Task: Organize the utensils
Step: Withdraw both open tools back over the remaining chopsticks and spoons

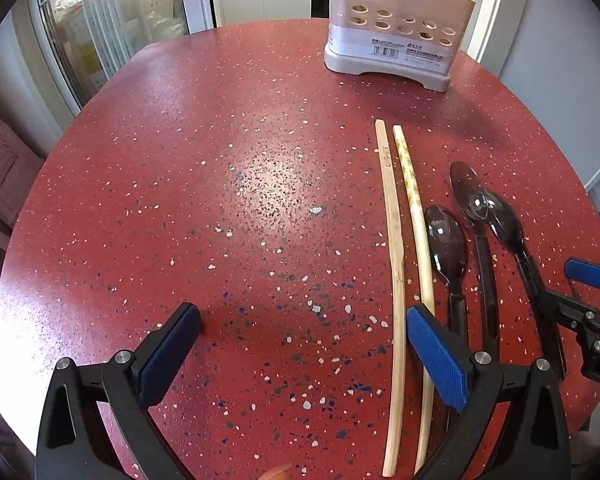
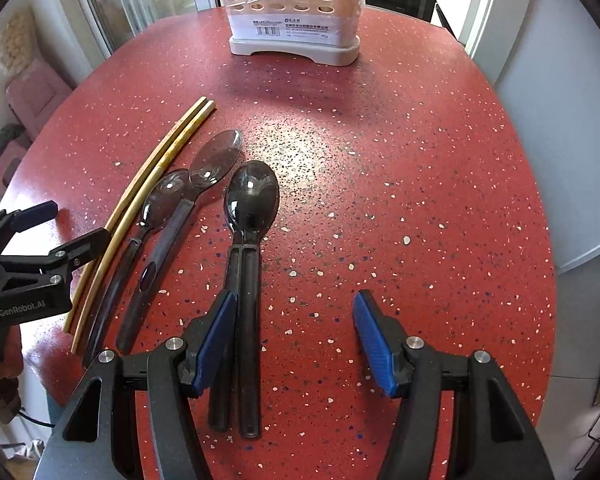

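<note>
I see left gripper (image 1: 302, 354) low over red table (image 1: 220, 200), jaws wide, nothing between; its right pad just beside chopsticks (image 1: 396, 248). Right gripper (image 2: 294, 340) also wide, left pad touching black spoon (image 2: 250, 240) handle, not clamped. White holder (image 2: 296, 20) upright at far edge, contents hidden. Two more dark spoons (image 2: 168, 216) lie between chopsticks and black spoon.
</note>
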{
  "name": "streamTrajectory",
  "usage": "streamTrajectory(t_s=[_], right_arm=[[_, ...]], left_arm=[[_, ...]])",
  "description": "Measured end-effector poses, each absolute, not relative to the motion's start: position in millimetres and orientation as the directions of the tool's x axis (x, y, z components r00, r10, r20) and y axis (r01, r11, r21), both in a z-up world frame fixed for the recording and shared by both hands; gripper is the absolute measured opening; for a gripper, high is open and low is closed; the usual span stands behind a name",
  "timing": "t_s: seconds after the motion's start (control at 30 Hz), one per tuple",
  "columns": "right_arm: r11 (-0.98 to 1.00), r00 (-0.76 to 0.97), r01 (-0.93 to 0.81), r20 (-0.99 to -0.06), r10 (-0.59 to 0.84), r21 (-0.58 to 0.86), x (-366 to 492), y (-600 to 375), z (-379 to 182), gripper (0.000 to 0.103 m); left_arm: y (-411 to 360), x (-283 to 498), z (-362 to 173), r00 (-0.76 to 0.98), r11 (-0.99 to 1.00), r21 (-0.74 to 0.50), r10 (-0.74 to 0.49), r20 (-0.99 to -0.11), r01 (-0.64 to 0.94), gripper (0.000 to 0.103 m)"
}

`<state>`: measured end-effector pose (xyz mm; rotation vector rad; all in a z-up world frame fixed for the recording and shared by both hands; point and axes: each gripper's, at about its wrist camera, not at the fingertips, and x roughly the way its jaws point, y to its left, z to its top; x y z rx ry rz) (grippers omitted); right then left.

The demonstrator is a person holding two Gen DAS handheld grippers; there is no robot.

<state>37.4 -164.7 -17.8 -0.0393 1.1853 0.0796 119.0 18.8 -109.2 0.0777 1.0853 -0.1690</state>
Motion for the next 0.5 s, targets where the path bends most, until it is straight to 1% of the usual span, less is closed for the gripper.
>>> streamTrajectory(t_s=[0.23,0.4,0.5], right_arm=[[0.998,0.361,-0.064,-0.932,0.033,0.01,47.3,-173.1,-18.0,0.065],[0.996,0.337,-0.038,-0.937,0.093,0.086,54.8,-185.8,-15.8,0.065],[0.995,0.331,-0.024,-0.939,0.097,0.095,57.9,-191.6,-15.2,0.061]], left_arm=[[13.5,130.9,-100.0,0.463,0.983,0.017,-0.072,-0.883,0.185,0.103],[6.2,142.0,-97.0,0.472,0.978,0.05,-0.054,-0.88,0.205,0.103],[4.9,147.6,-96.1,0.472,0.977,0.057,-0.048,-0.88,0.205,0.103]])
